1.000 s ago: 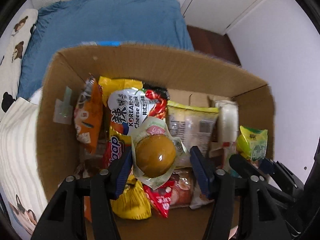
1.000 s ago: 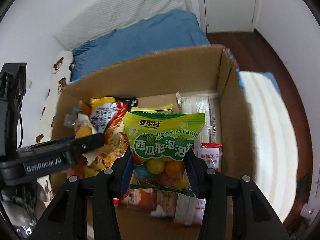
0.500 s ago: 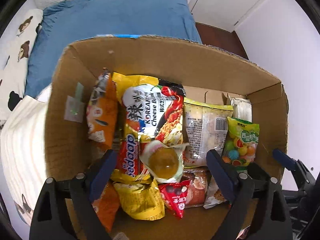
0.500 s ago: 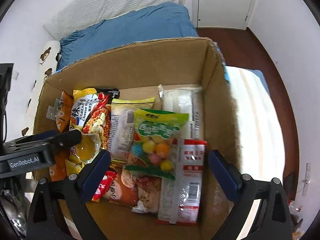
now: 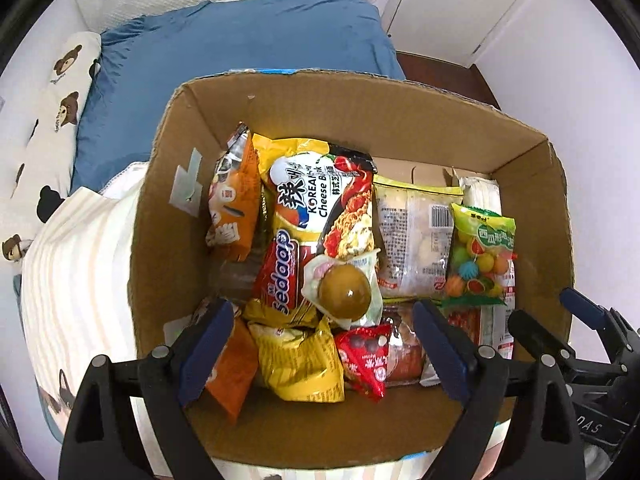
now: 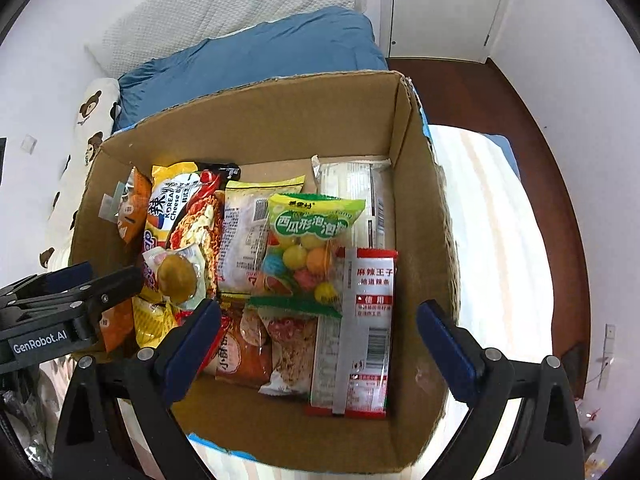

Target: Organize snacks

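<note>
A cardboard box (image 5: pixel 168 208) (image 6: pixel 420 168) holds several snack packs. A packed brown egg (image 5: pixel 344 290) (image 6: pixel 176 276) lies on a Korean cheese noodle pack (image 5: pixel 320 204) (image 6: pixel 180 216). A green bubble-gum bag (image 5: pixel 480 256) (image 6: pixel 308 240) lies on the right-hand packs, beside a red-and-white spicy strip pack (image 6: pixel 368 332). My left gripper (image 5: pixel 320 344) is open and empty above the box's near edge. My right gripper (image 6: pixel 320 344) is open and empty, also above the near edge.
The box stands on a striped blanket (image 5: pixel 76 280) (image 6: pixel 492 240). A blue pillow (image 5: pixel 240 48) (image 6: pixel 256 52) and a bear-print pillow (image 5: pixel 44 112) lie behind it. White walls and a dark wood floor (image 6: pixel 532 120) are to the right.
Both grippers let go of their snacks, opened wide and drew back above the box. The egg and the bubble-gum bag now lie inside it.
</note>
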{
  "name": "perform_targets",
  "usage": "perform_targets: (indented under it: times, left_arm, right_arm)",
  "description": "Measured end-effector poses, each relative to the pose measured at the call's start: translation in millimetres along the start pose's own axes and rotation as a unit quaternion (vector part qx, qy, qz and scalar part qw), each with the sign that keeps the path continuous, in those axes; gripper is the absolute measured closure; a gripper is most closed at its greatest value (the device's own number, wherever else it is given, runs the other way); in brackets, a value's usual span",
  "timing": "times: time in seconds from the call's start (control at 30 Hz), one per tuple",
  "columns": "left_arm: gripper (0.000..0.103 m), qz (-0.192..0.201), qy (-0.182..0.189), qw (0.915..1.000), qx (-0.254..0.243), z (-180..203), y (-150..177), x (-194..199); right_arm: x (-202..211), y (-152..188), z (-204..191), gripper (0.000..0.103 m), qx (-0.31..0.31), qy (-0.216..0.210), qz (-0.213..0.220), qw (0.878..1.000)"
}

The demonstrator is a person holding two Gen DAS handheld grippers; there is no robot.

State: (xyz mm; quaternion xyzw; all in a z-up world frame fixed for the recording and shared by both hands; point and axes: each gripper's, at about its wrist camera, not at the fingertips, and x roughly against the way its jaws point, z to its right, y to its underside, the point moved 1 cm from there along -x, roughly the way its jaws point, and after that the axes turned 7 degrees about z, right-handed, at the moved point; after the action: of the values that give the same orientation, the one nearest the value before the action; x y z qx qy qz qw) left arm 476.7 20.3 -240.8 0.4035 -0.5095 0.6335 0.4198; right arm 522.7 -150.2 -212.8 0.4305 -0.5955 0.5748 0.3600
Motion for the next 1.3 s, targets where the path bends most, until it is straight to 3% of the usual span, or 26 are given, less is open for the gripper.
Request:
perform_targets:
  times: [0.27, 0.6, 0.97, 1.3]
  left_arm:
    - [0.011, 0.04, -0.004, 0.9992, -0.003, 1.1, 14.9, 31.6]
    - [0.011, 0.121, -0.017, 0.9925, -0.008, 0.6, 65.3, 93.2]
    - [0.011, 0.192, -0.024, 0.9811, -0.005, -0.8, 124.1, 163.3]
    - [0.011, 0.257, -0.032, 0.9659, -0.007, 3.7, 192.2, 234.9]
  right_arm:
    - [26.7, 10.8, 0.7, 0.003, 0.003, 0.001, 0.022, 1.0]
    - [95.5, 56.0, -8.4, 0.002, 0.015, -0.003, 0.092, 0.996]
    - [183.1, 107.4, -13.8, 0.002, 0.019, -0.012, 0.164, 0.986]
    - [263.9, 176.6, -14.4, 0.0, 0.014, -0.024, 0.22, 0.975]
